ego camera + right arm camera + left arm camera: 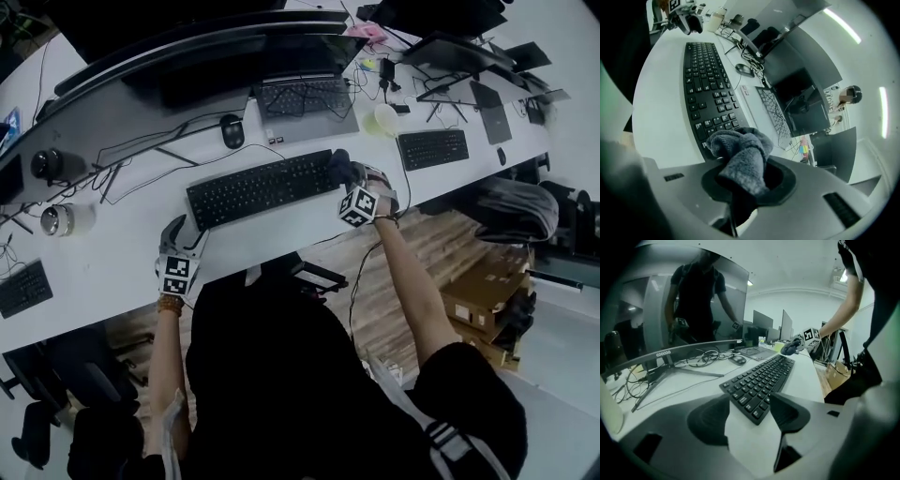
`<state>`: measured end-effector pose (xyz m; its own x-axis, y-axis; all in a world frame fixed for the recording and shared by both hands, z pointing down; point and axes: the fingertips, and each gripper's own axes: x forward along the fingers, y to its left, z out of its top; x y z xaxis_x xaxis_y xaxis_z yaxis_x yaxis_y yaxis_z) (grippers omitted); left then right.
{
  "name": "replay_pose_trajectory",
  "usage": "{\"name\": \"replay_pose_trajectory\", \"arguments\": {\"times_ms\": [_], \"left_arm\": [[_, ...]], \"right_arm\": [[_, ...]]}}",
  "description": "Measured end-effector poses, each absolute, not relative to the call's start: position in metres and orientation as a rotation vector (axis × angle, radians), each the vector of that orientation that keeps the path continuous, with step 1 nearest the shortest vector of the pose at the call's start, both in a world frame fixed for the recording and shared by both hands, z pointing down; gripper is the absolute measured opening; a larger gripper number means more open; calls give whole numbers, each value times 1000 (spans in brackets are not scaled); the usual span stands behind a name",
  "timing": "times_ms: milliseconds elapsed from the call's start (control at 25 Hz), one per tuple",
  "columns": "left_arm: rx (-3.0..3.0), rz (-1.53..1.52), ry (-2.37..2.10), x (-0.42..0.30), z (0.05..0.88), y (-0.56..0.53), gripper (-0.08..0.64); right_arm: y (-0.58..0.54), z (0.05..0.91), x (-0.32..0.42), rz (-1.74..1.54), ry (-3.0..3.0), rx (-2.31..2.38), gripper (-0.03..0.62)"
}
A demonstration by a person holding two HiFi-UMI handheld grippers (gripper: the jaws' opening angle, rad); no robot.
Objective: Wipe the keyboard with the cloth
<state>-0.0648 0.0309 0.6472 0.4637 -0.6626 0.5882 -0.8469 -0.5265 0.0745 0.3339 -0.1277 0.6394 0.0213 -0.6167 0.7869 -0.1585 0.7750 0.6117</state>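
A black keyboard [262,186] lies slantwise on the white desk [112,272]. My left gripper [184,236] stands open just off the keyboard's left end; in the left gripper view its jaws frame the keyboard's near corner [754,408] with only bare desk between them [750,423]. My right gripper [345,176] is at the keyboard's right end, shut on a dark grey cloth [338,165]. In the right gripper view the bunched cloth [740,152] bulges out of the jaws over the keyboard's end keys [705,98].
Behind the keyboard stand a curved monitor [197,56], a laptop [305,98], a black mouse [232,130] and loose cables [150,150]. A second keyboard [433,148] lies at the right. The desk's front edge runs just below both grippers.
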Motion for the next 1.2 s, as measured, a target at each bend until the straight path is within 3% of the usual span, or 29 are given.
{"name": "replay_pose_trajectory", "arguments": {"times_ms": [520, 1200], "left_arm": [[2373, 814, -1090, -49, 689, 37, 290], [2428, 910, -1175, -47, 700, 36, 316]], "right_arm": [[-149, 672, 307, -412, -1526, 517, 60], [-142, 679, 288, -473, -1486, 433, 48]]}}
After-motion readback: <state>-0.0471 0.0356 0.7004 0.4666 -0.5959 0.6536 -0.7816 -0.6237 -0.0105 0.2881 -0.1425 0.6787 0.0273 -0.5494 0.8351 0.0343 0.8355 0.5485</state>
